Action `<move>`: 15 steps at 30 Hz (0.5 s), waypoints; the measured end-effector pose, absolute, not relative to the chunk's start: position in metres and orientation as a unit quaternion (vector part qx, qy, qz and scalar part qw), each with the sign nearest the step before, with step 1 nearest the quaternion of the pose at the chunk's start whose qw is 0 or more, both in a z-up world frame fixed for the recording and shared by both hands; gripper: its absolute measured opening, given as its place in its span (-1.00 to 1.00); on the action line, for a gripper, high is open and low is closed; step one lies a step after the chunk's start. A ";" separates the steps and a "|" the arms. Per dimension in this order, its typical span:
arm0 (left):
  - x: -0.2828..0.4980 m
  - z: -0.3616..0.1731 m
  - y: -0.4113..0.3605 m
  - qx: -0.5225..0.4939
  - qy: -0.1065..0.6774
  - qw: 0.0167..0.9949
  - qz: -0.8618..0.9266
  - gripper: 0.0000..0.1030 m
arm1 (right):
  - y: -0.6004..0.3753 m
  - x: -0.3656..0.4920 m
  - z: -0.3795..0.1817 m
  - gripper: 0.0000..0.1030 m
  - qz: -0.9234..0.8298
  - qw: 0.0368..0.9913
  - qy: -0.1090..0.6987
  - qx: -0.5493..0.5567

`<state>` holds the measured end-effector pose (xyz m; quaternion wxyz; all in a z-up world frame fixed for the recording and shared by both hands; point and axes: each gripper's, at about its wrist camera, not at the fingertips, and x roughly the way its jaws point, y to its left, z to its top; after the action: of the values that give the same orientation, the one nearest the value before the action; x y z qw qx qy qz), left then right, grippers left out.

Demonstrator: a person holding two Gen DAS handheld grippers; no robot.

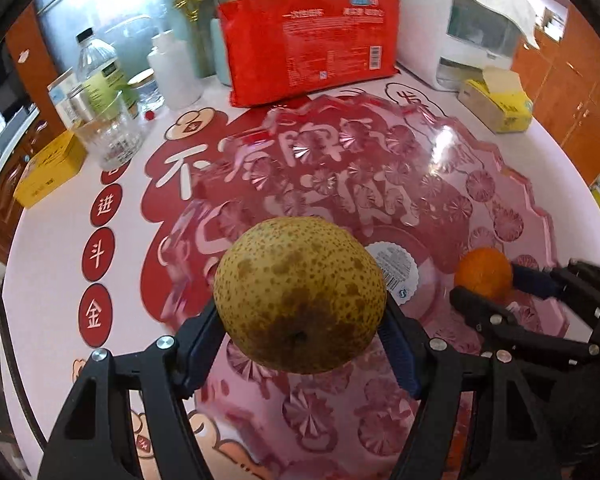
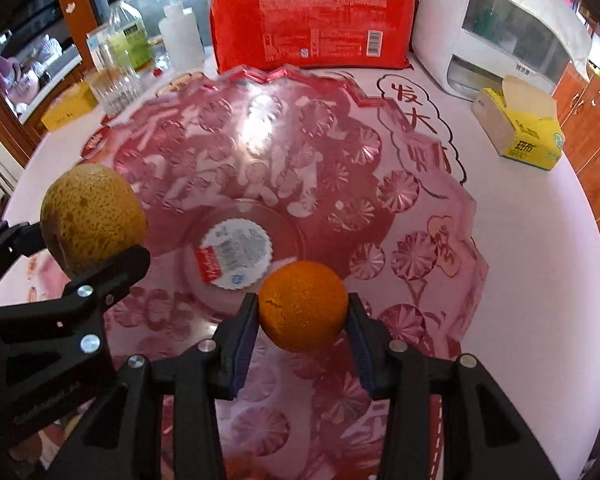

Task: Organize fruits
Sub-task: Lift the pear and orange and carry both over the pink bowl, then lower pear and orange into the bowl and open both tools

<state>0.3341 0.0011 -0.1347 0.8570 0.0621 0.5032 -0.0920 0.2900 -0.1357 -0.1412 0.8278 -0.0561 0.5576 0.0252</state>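
Observation:
My left gripper (image 1: 302, 320) is shut on a brown-speckled yellow pear (image 1: 300, 294) and holds it above the near left part of a clear pink patterned plastic fruit plate (image 1: 500, 184). My right gripper (image 2: 303, 316) is shut on a small orange (image 2: 303, 306) and holds it above the near part of the same plate (image 2: 420, 200). The pear (image 2: 92, 220) and left gripper (image 2: 88, 248) show at the left of the right wrist view. The orange (image 1: 485, 274) and right gripper (image 1: 488, 284) show at the right of the left wrist view. A white label (image 2: 236, 254) lies at the plate's centre.
A red pack of paper cups (image 1: 312, 36) stands behind the plate. A white appliance (image 2: 496, 24) and a yellow tissue box (image 2: 516, 128) are at the back right. Bottles (image 1: 100, 68), a glass (image 1: 112, 136) and a yellow box (image 1: 48, 170) stand at the back left.

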 end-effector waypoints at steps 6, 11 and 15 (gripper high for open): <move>0.333 -0.139 -0.004 0.071 0.504 0.855 -0.102 0.40 | -0.137 0.287 -0.142 -0.14 0.028 0.838 0.538 -0.085; 0.333 -0.139 -0.005 0.075 0.515 0.846 -0.111 0.40 | -0.138 0.284 -0.142 -0.14 0.029 0.842 0.531 -0.086; 0.330 -0.138 -0.004 0.069 0.529 0.837 -0.122 0.42 | -0.141 0.283 -0.140 -0.14 0.032 0.843 0.532 -0.074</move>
<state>0.3303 -0.0044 -0.1378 0.8367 0.0688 0.5295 -0.1219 0.2827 -0.1408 -0.1401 0.8431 -0.0745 0.5317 0.0323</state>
